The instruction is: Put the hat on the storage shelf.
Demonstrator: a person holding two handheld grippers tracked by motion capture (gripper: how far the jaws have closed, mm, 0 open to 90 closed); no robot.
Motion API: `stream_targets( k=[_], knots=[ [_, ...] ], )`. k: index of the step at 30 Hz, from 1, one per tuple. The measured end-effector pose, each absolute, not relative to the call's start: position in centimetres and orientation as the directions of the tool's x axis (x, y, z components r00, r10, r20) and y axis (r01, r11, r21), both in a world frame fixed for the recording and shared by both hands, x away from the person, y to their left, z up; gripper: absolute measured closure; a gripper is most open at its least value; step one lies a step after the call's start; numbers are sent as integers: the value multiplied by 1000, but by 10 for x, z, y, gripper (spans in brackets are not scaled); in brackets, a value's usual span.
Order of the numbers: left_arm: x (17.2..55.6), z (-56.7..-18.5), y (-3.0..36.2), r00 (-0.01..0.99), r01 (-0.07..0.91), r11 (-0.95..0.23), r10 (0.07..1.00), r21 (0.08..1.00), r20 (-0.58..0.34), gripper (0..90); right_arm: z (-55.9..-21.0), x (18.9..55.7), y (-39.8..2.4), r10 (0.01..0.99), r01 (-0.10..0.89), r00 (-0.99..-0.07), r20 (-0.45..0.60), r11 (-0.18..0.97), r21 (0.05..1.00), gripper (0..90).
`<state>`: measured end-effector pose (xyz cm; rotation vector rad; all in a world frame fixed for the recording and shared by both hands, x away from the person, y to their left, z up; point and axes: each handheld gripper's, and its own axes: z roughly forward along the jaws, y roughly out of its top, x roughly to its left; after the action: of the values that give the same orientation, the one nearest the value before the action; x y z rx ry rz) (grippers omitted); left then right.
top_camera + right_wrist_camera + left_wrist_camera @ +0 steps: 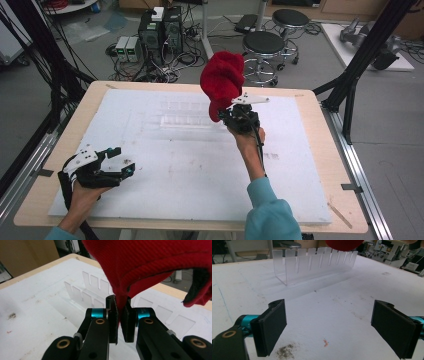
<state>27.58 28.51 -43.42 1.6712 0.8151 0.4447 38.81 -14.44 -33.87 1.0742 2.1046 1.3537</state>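
Red knitted cloth (221,80), perhaps a hat, hung above the bench (310,150), its edge pinched in the right gripper's (231,114) closed jaws, over a clear slotted rack (312,263). Low at the near left, the left gripper (122,161) stood wide open, empty.

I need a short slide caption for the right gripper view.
Right gripper pinching a red fabric item above a clear slotted rack.
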Motion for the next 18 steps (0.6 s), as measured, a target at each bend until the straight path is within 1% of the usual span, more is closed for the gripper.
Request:
stream_targets(
  k=[8, 12, 18],
  knots=[
    [275, -438, 287, 684, 278, -104, 720, 955, -121, 133, -349, 400, -143, 793, 399, -607, 56, 243, 884, 858],
    [275, -443, 290, 674, 291, -94, 726, 952, -135, 133, -354, 405, -140, 794, 412, -604, 63, 243, 878, 857],
    [271, -448, 293, 670, 269, -81, 732, 960, -126, 133, -363, 412, -137, 793, 435, -604, 74, 250, 865, 856]
  ],
)
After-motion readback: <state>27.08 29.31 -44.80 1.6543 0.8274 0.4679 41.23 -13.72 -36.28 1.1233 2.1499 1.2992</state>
